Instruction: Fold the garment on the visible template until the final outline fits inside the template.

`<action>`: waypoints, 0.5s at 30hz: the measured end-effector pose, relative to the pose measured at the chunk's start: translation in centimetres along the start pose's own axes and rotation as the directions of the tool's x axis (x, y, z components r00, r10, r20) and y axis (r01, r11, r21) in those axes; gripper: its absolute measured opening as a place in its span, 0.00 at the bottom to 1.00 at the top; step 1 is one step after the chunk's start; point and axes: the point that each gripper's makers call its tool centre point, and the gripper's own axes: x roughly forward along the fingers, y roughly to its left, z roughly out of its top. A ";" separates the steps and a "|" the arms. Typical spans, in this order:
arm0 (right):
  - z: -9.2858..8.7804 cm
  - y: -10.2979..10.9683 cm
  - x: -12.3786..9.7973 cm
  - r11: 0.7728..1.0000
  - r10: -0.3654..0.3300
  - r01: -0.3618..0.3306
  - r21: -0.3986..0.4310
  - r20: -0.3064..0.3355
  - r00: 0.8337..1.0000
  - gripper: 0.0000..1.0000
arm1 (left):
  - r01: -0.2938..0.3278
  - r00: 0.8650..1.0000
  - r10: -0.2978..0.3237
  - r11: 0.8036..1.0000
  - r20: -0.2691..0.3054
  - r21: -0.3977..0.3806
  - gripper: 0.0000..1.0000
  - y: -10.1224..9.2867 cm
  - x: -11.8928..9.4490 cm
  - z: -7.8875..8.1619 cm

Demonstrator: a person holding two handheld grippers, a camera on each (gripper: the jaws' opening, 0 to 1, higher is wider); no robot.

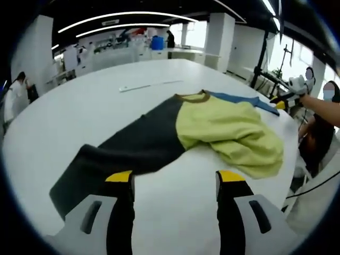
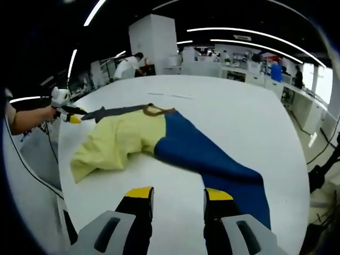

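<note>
Bright, even indoor light; strong fisheye bend.
Ceiling light strips (image 1: 127,16) glare; window (image 1: 305,53) blown out; edges soft, shadows faint on table (image 1: 106,106).

A wide white bench (image 1: 79,101) spreads ahead of the left gripper view's camera. Beyond it stand white counters (image 1: 122,53) and a square white pillar (image 1: 220,40), with bright windows (image 1: 297,53) off to the right. The ceiling (image 2: 223,13) is dark, crossed by long curved light strips (image 2: 249,33). A person in white (image 2: 127,65) leans over a far counter, beside another white pillar (image 2: 154,37).
</note>
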 end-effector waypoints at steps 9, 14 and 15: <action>-0.5 1.3 0.1 1.000 0.026 -0.026 0.001 0.008 1.000 0.33 | 0.032 0.999 -0.032 0.999 0.008 0.004 0.57 -2.1 -0.2 -0.2; -0.9 2.0 0.1 0.999 0.040 -0.040 0.002 0.005 0.999 0.33 | 0.057 0.998 -0.057 0.998 0.016 0.001 0.58 -3.4 -0.3 -0.1; -0.9 2.1 0.1 0.999 0.045 -0.045 0.004 0.005 0.999 0.33 | 0.062 0.998 -0.063 0.998 0.018 0.004 0.58 -3.7 -0.4 -0.1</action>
